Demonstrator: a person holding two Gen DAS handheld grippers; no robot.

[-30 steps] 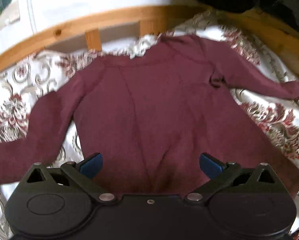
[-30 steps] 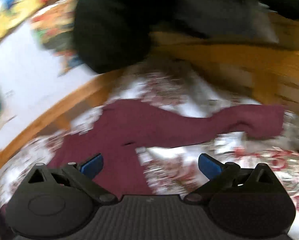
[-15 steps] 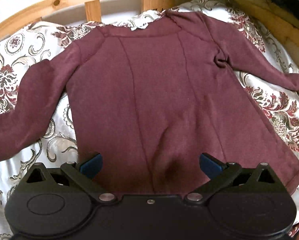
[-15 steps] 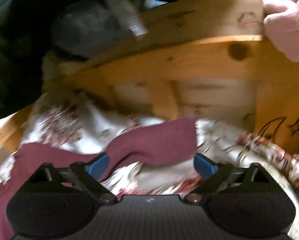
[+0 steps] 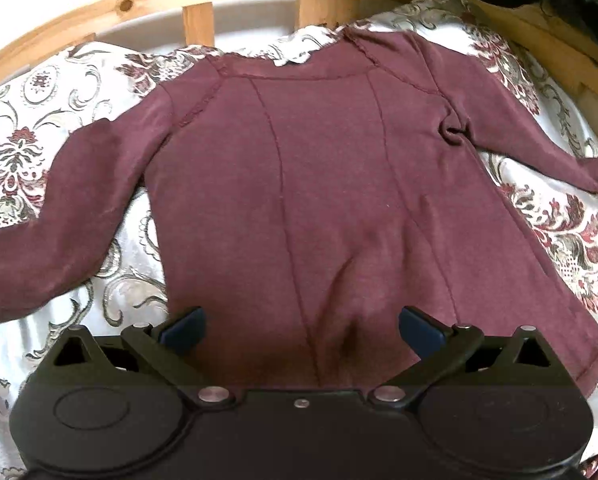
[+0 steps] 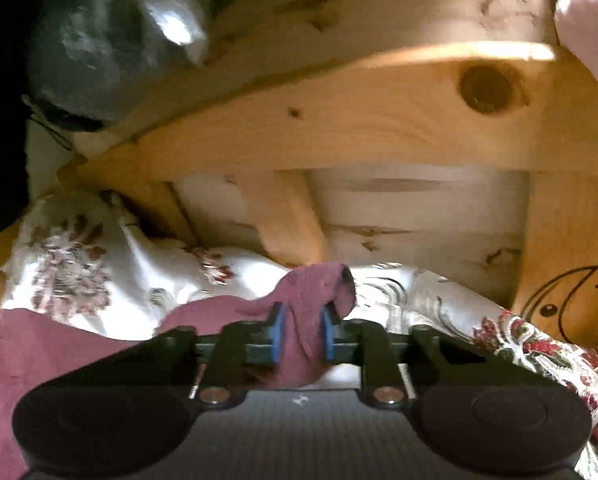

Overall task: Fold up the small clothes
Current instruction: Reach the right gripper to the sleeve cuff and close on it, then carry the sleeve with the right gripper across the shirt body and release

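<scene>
You are at the very start: the maroon top [image 5: 319, 184] lies spread flat and face up, with no fold made yet. Your right gripper [image 6: 301, 338] has its fingers pinching the cuff of one sleeve [image 6: 319, 284], the cloth bunched between the blue pads. Your left gripper [image 5: 301, 326] hangs with fingers spread wide over the hem, which lies just beyond and between the tips, untouched. Both sleeves and the body are left to fold. The top rests on a floral bedspread [image 5: 559, 216], with a wooden bed frame [image 6: 339, 128] just past your right fingertips.
</scene>
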